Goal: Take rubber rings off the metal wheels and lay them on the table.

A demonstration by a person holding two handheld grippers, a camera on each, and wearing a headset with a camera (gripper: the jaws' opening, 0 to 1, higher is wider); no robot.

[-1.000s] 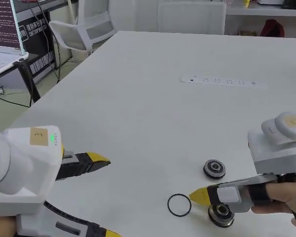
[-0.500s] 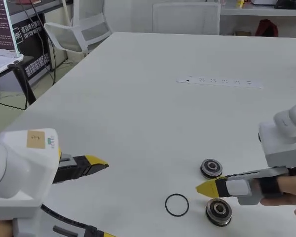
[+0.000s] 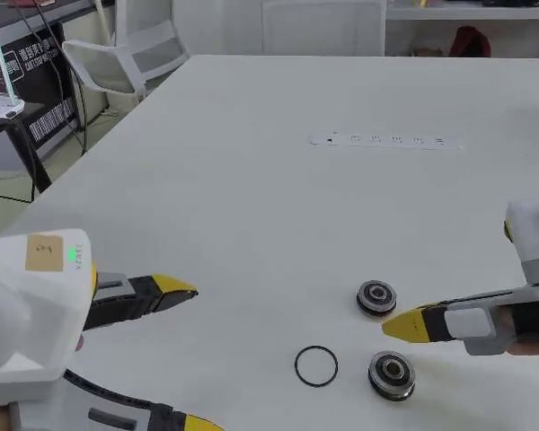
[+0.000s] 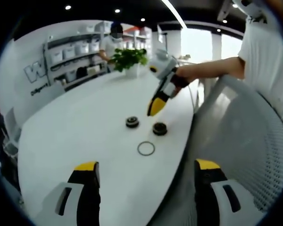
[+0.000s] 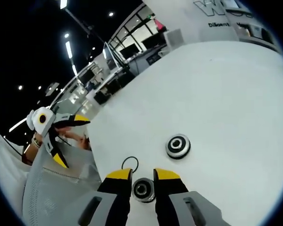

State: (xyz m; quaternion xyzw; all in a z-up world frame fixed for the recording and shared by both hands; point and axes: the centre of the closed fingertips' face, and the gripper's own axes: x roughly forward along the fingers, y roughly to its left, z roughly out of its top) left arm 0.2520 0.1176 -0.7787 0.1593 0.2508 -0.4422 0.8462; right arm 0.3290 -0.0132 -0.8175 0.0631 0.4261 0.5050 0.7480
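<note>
- One rubber ring [image 3: 316, 366] lies flat near the counter's [image 3: 251, 180] near edge, so that one is done.
- Near wheel [image 3: 392, 373] sits just beside it, far wheel [image 3: 376, 297] beyond. Both rims look dark, so rubber is likely left.
- Your right tongs [image 3: 404, 325] are narrowly parted and empty; your left tongs [image 4: 141, 165] are spread wide and empty.

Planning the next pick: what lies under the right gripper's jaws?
A metal wheel on the white table shows through the gap between the right gripper's jaws. The jaws cover its two side edges, so that part of its rim cannot be seen.
</note>
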